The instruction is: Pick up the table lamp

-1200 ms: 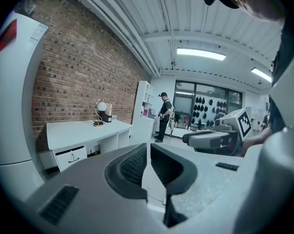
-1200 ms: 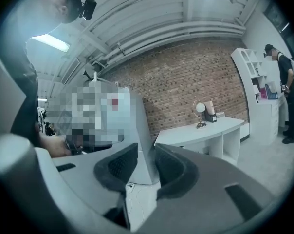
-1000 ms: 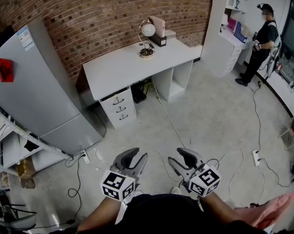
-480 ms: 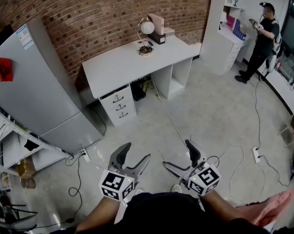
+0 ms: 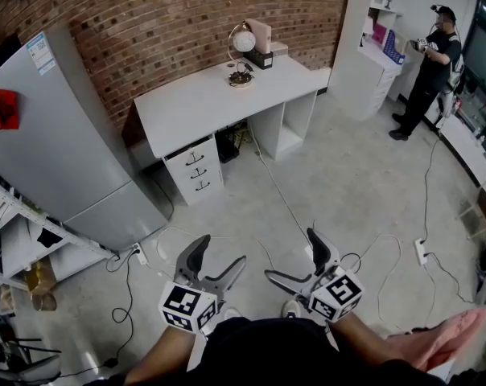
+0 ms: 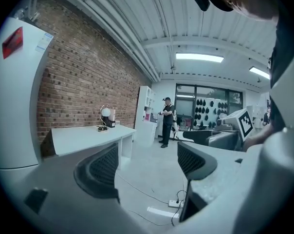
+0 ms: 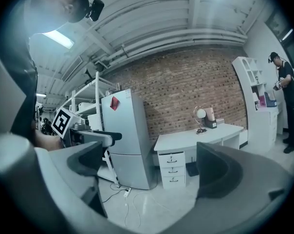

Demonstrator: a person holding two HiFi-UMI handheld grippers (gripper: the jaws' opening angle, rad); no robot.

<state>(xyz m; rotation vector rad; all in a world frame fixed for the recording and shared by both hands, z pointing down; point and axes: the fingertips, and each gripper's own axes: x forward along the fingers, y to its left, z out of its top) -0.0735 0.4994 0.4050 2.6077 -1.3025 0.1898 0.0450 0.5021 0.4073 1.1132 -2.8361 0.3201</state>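
The table lamp (image 5: pixel 243 43) is seen on the far bench (image 5: pixel 191 107). The left gripper (image 5: pixel 221 253) and right gripper (image 5: pixel 291 256) — both empty — have just been opened wide.

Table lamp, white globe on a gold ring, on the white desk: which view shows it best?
Head view: the table lamp shows largest, with globe, ring and base all clear on the white desk. The left gripper view has it tiny and side-on. The right gripper view has it small but unblocked.
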